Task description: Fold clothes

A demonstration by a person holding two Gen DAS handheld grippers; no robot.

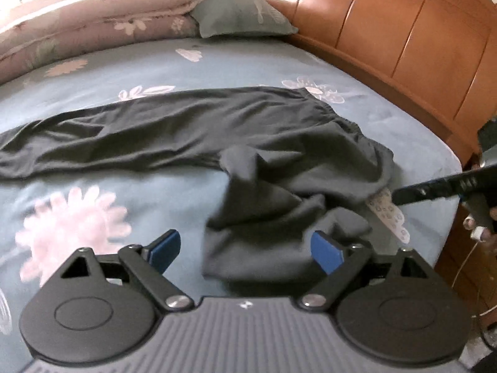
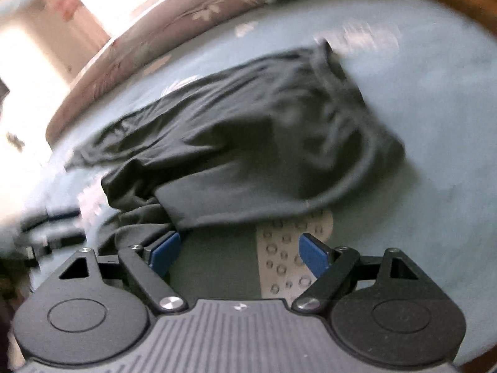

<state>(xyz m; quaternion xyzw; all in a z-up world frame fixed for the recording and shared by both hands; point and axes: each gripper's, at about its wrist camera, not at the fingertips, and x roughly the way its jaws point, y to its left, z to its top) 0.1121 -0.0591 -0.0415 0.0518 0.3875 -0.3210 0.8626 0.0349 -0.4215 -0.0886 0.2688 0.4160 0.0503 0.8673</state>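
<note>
Bed: covered with a pale blue flowered sheet (image 1: 192, 71); a wooden headboard (image 1: 403, 40) is seen along its right edge, with a folded quilt (image 1: 93, 21) and a green pillow (image 1: 242, 15) at the far end.
Trousers: dark grey trousers (image 1: 186, 130) are laid across the sheet, one leg stretched out to the left, the waistband toward the headboard, the other leg bunched toward the near edge.
Left claw: the left claw (image 1: 245, 250) is held wide open; nothing is gripped, and the bunched leg lies between and just beyond its blue pads (image 1: 326, 255).
Right claw: the right claw (image 2: 239, 248) is likewise spread wide and empty, poised over the near hem of the trousers (image 2: 248, 143).
Left view only: the right claw (image 1: 435, 186) is seen from outside as a dark bar at the right edge, near the waistband, with fingers of a hand (image 1: 478, 227) behind it.
Right view only: a pale patch with ring marks (image 2: 285, 258) is shown under the hem; the picture is blurred.
</note>
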